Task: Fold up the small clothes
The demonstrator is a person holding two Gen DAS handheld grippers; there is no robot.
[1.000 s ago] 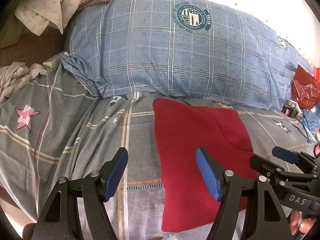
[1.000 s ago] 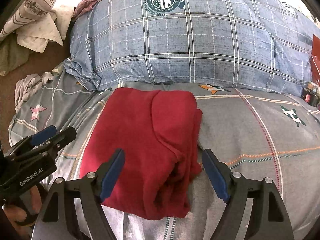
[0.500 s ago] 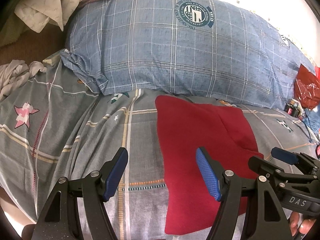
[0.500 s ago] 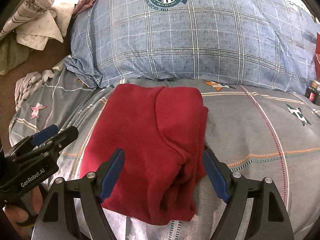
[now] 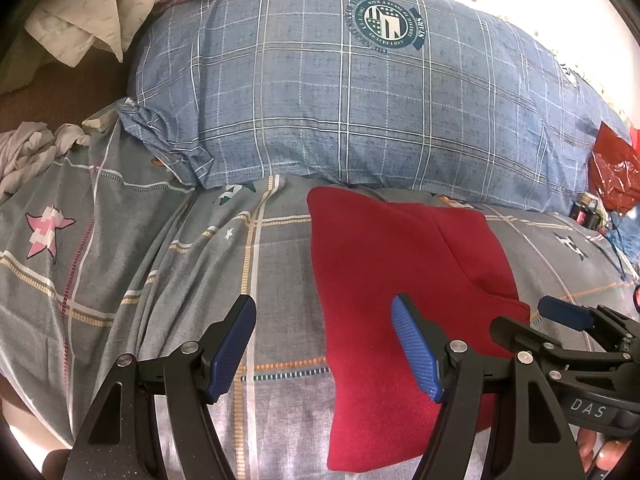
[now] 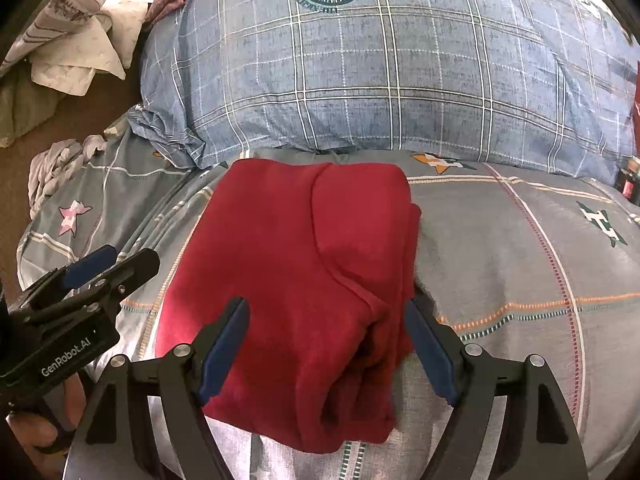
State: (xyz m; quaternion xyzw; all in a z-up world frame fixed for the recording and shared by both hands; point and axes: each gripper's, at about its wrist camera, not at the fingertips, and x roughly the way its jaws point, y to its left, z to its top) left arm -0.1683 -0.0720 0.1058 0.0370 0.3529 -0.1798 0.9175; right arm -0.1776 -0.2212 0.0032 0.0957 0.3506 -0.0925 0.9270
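On the bed: a red garment (image 6: 304, 280) is laid flat on the grey patterned sheet (image 6: 520, 264), just in front of the blue checked pillow (image 6: 380, 80).
Garment shape: a compact, roughly rectangular bundle is seen, with layers stacked along its right side and a curved seam across the top; it is judged to be already folded at least once.
Left tongs (image 5: 324, 344): held wide apart with nothing between the pads; the garment's left edge is seen between the fingers, underneath them, and no contact can be made out.
Right tongs (image 6: 326, 344): spread wide over the near right part of the garment; the cloth is straddled, not pinched.
Other cloth: crumpled pale clothes (image 5: 80, 32) are heaped at the far left, well apart from the red piece.
Step in hand: a pause between folds is judged, or a check of the finished bundle.
Next move: if another fold is wanted, the near edge would have to be pinched by both tongs and carried toward the pillow; otherwise the bundle would be set aside and a fresh piece taken.
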